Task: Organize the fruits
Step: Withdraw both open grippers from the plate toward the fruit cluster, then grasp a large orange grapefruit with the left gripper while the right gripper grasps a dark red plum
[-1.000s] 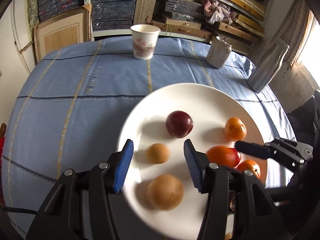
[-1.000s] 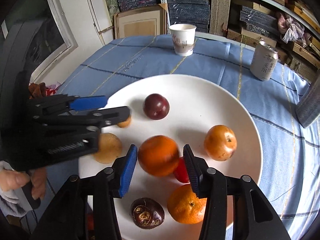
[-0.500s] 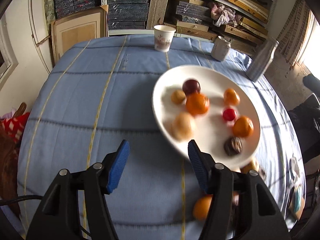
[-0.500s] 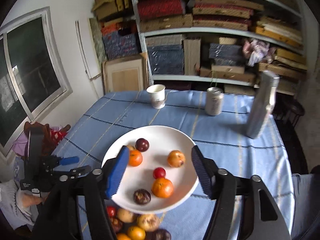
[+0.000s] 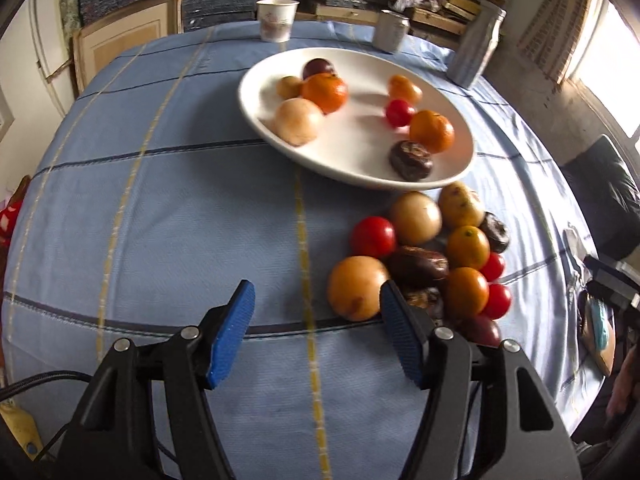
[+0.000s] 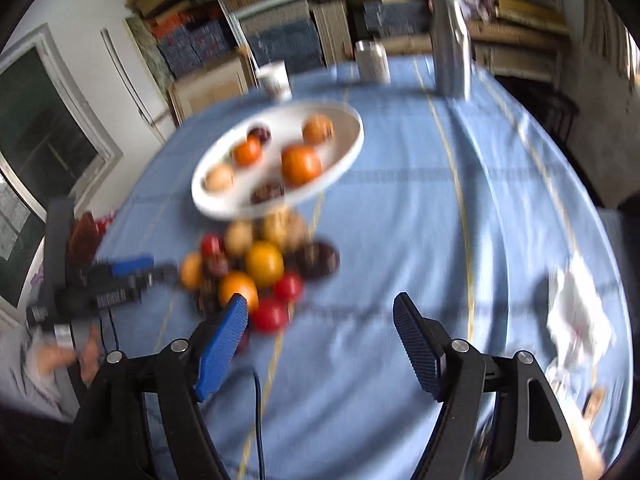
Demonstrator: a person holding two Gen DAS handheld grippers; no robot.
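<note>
Counting plate (image 5: 460, 168): we see seven fruits on it.
Heap (image 5: 424, 264) on cloth: about a dozen.
Left gripper (image 5: 316, 334): spreading, empty.
Right gripper (image 6: 320, 342): spreading, empty.

No text can be read with certainty. The paper cup (image 5: 277, 20) at the far side of the table carries a reddish printed mark, but it is too small and blurred to read. The can (image 5: 391, 31) shows only a grey surface. The left gripper (image 6: 120, 280) bears a white printed line in the right wrist view, smeared by motion blur.
</note>
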